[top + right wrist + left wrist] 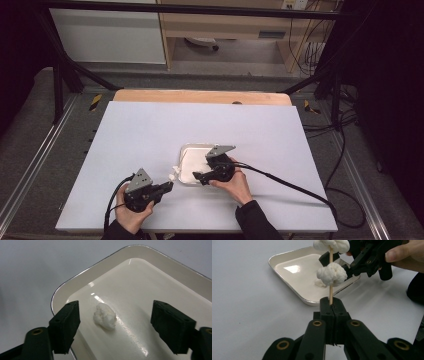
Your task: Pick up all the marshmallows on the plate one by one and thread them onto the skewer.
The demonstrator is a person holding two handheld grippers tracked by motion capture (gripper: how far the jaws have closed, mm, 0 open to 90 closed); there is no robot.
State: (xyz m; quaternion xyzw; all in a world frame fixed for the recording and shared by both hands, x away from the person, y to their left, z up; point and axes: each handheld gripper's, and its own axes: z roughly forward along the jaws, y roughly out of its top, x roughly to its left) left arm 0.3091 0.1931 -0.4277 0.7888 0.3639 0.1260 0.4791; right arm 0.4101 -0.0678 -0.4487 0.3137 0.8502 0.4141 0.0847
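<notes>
My left gripper (331,303) is shut on the lower end of a thin wooden skewer (331,293), which stands upright. Two white fluffy lumps are threaded on the skewer, one (332,274) in the middle and one (332,245) at the top. In the high view this gripper (169,185) sits just left of a white tray (192,162). My right gripper (118,325) hangs open over the tray's near corner (82,275). A single white lump (104,316) lies on the tray floor between its jaws, untouched.
The tray rests near the middle of a pale lavender table cover (150,130). A wooden table edge (200,96) shows at the far side. Black frame bars and cables surround the table, and a cable (290,186) trails from the right gripper.
</notes>
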